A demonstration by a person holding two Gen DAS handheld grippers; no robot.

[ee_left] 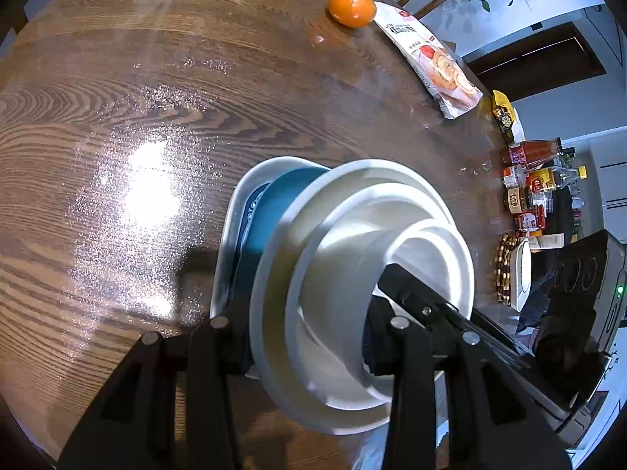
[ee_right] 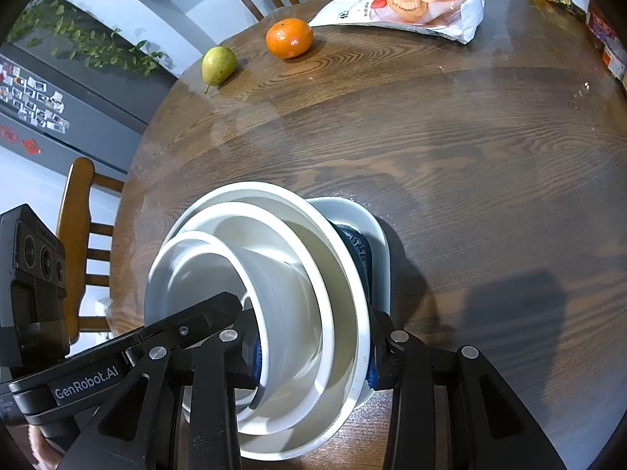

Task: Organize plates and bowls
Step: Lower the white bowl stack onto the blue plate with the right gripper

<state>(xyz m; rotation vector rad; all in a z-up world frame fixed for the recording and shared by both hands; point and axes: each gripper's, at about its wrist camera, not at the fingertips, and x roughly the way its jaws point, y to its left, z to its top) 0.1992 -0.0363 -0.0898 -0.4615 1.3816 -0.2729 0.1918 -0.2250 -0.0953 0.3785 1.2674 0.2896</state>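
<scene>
Three nested white bowls [ee_left: 352, 211] sit on a blue plate [ee_left: 274, 203], which lies in a pale rectangular dish [ee_left: 235, 211] on the wooden table [ee_left: 156, 78]. My left gripper [ee_left: 309, 325] is shut on one side of this stack, one finger inside the smallest bowl [ee_left: 431, 258] and the other outside the dish. My right gripper [ee_right: 313, 348] is shut on the opposite side of the bowls [ee_right: 282, 243], with the blue plate [ee_right: 358, 246] and dish [ee_right: 376, 235] beyond. I cannot tell whether the stack rests on the table or hangs just above it.
An orange [ee_right: 289, 37], a pear [ee_right: 218, 64] and a snack bag [ee_right: 407, 4] lie at the table's far side. Sauce bottles [ee_left: 533, 172], a yellow packet [ee_left: 503, 113] and a beaded trivet [ee_left: 503, 266] crowd one edge. A wooden chair [ee_right: 78, 235] stands beside the table.
</scene>
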